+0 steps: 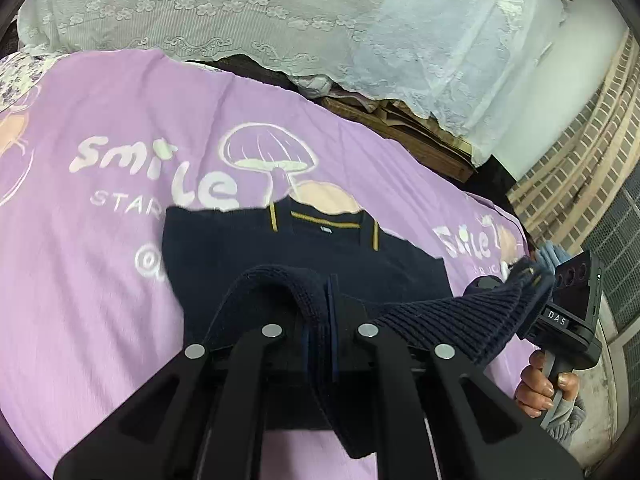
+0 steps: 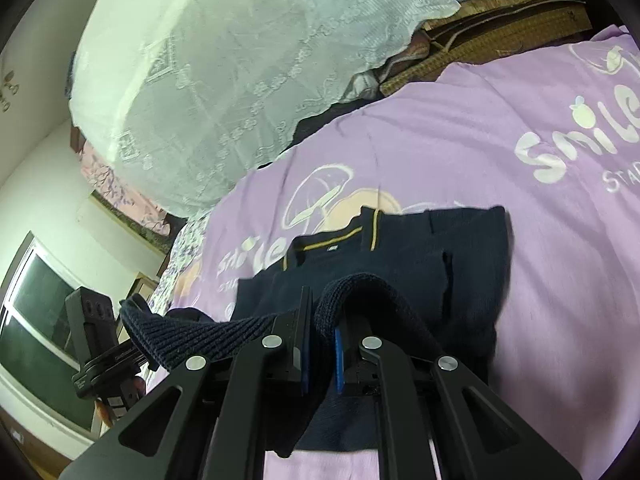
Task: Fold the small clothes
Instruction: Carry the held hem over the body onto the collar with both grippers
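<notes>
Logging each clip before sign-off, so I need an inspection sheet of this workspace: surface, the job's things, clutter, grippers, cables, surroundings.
Surface: purple bedsheet printed with "Smile" and mushrooms, lightly wrinkled.
Job's things: navy sweater with yellow collar trim lies on the sheet; its ribbed hem is lifted and stretched between both grippers.
Clutter: nothing seen on the sheet beside the sweater.
Grippers: left hand-held gripper and right hand-held gripper are each shut on the hem.
Cables: nothing seen.
Surroundings: white lace cover draped behind the bed, brick wall to one side, window to the other.
</notes>
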### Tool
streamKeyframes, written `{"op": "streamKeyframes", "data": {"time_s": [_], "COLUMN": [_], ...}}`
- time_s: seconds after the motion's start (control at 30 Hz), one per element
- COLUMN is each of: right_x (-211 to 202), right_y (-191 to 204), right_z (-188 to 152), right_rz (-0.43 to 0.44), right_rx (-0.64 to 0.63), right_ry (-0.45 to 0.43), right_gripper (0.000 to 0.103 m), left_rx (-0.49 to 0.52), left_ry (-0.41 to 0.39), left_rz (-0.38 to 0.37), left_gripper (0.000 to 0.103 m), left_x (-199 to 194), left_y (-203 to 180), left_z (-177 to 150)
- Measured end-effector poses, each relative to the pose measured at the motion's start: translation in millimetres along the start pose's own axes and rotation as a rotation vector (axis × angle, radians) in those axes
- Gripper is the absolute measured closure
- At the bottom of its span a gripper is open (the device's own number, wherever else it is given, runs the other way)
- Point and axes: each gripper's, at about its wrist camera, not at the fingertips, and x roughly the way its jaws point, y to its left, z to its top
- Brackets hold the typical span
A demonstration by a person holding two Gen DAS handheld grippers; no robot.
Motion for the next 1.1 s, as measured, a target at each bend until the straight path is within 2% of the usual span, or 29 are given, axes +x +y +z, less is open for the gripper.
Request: {"op": "streamKeyframes", "data": {"time_s": [0.17,0.27,0.33,0.5,0.57,0.63,0.7,0.83,0.9,0.93,1.0,1.03,1.07,1.1], "right_x": [29,48,64,89,91,88,81,65,57,50,40,36,35,35], "right_y": [-15,-34,-49,-68,-74,-79,-80,-80,-76,-72,-68,-68,-70,-71], "right_z": [20,31,36,30,29,30,32,37,40,41,44,46,46,47], "right_rz": [-0.036,-0.056,-0.04,-0.061,-0.035,0.002,0.022,0.059,0.038,-0.011,-0.103,-0.127,-0.134,-0.138], "right_rx": [0.055,0.114,0.177,0.213,0.222,0.236,0.237,0.242,0.208,0.174,0.117,0.102,0.1,0.101], "right_ry": [0.012,0.024,0.052,0.069,0.068,0.064,0.041,-0.003,-0.023,-0.055,-0.107,-0.118,-0.119,-0.118], "right_gripper": [0.093,0.093,0.093,0.092,0.091,0.088,0.085,0.076,0.072,0.063,0.06,0.06,0.06,0.06], "left_rx": [-0.045,-0.111,-0.159,-0.194,-0.214,-0.273,-0.293,-0.288,-0.295,-0.294,-0.295,-0.298,-0.299,-0.295], "left_ry": [0.019,0.066,0.109,0.153,0.155,0.148,0.126,0.03,0.018,0.02,0.03,0.028,0.012,-0.03], "left_rz": [0.032,0.055,0.048,0.045,0.023,-0.045,-0.077,-0.11,-0.113,-0.106,-0.115,-0.112,-0.086,-0.023], "left_gripper": [0.097,0.097,0.097,0.094,0.093,0.093,0.089,0.072,0.07,0.07,0.067,0.051,0.027,0.02], "left_x": [26,52,69,97,101,97,87,55,49,48,47,46,44,37], "left_y": [16,39,53,68,74,85,89,91,93,93,94,94,94,94], "left_z": [19,27,29,29,26,26,28,34,35,35,34,34,34,34]}}
